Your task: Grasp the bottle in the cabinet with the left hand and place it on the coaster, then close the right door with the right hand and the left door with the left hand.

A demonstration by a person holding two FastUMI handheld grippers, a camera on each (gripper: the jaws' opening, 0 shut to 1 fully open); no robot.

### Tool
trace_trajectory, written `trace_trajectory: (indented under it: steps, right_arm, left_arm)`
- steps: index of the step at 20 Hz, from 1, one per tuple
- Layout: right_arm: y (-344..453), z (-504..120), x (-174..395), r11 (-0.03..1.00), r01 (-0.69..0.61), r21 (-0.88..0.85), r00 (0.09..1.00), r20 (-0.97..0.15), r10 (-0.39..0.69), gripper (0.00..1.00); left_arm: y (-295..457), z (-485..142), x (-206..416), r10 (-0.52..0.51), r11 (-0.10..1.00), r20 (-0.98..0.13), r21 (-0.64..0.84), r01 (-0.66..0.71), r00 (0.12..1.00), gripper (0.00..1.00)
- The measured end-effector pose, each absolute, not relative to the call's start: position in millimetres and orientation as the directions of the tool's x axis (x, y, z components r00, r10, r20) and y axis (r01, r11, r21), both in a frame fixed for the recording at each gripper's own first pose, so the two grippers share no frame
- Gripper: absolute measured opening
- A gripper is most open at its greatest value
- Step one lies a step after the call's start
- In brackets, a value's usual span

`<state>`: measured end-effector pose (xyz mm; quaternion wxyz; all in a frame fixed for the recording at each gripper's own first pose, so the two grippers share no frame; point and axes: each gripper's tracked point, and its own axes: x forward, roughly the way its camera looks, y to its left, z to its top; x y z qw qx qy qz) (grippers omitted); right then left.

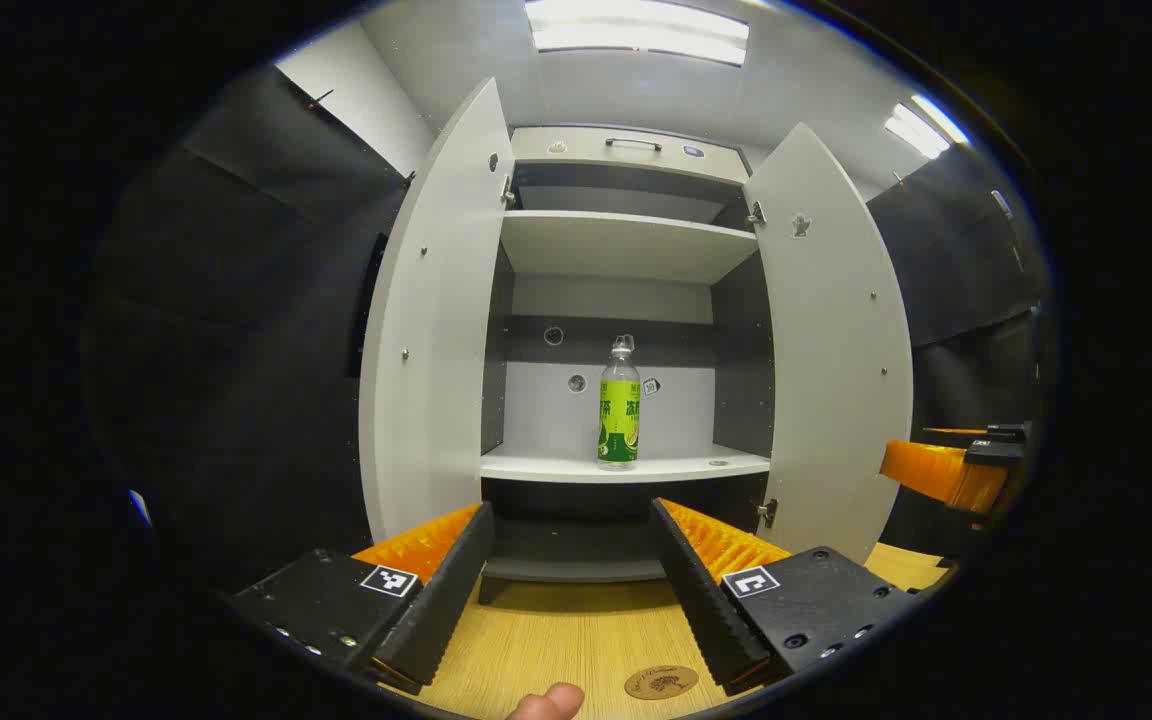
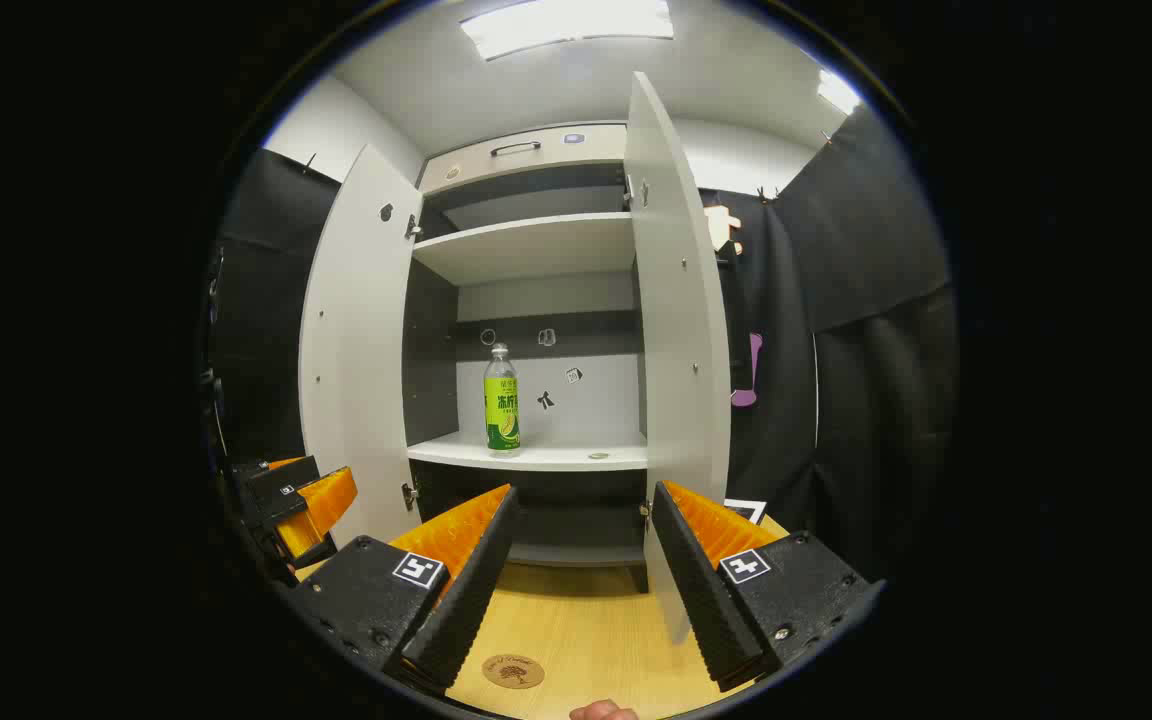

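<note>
Wooden tabletop (image 1: 576, 640) runs up to the open grey cabinet (image 1: 626, 245). Left gripper (image 1: 571, 545) hovers over it, fingers spread wide, holding nothing; right gripper (image 2: 586, 535) likewise. Between them lies the round coaster (image 1: 661, 683). Beyond, the green-labelled bottle (image 1: 619, 405) stands upright on the lower shelf (image 1: 546, 465), flanked by both open doors (image 1: 836, 340).

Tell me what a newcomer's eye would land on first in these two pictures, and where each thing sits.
The green-labelled bottle stands upright and alone on the cabinet's middle shelf, framed by both doors swung wide open. Nearer, the left gripper holds its black-and-orange fingers spread apart over the wooden tabletop, with the round coaster lying just ahead of them. The right gripper is likewise open, low in its own view.
</note>
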<state>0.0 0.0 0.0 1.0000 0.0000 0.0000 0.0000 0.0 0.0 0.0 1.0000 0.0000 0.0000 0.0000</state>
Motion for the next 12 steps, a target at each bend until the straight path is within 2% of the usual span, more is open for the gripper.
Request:
trace_trajectory:
  steps: [6,7,8,9,12]
  right_arm:
    - [2.3,5.0,-2.5,1.000,0.006,-0.012,1.000,0.012,-0.006,0.83]
    - [2.0,5.8,-2.1,1.000,0.007,-0.013,1.000,0.012,-0.007,0.83]
    - [2.0,6.2,-1.7,1.000,0.008,-0.012,1.000,0.012,-0.007,0.83]
    - [2.2,7.7,-1.9,1.000,0.007,-0.009,1.000,0.016,-0.007,0.83]
    - [0.2,6.4,-2.2,1.000,0.011,-0.009,1.000,0.014,-0.011,0.83]
  left_arm:
    - [-3.3,-4.9,-1.5,-0.013,1.000,-0.018,-0.007,0.012,1.000,0.95]
    - [-3.1,-5.3,-0.5,-0.012,1.000,-0.017,-0.009,0.012,1.000,0.99]
    - [-3.5,-5.5,0.0,-0.013,1.000,-0.017,-0.010,0.013,1.000,0.99]
    - [-4.8,-5.5,1.2,-0.016,1.000,-0.019,-0.009,0.016,1.000,0.94]
    - [-5.9,-8.1,2.6,-0.023,1.000,-0.026,-0.010,0.022,0.999,0.95]
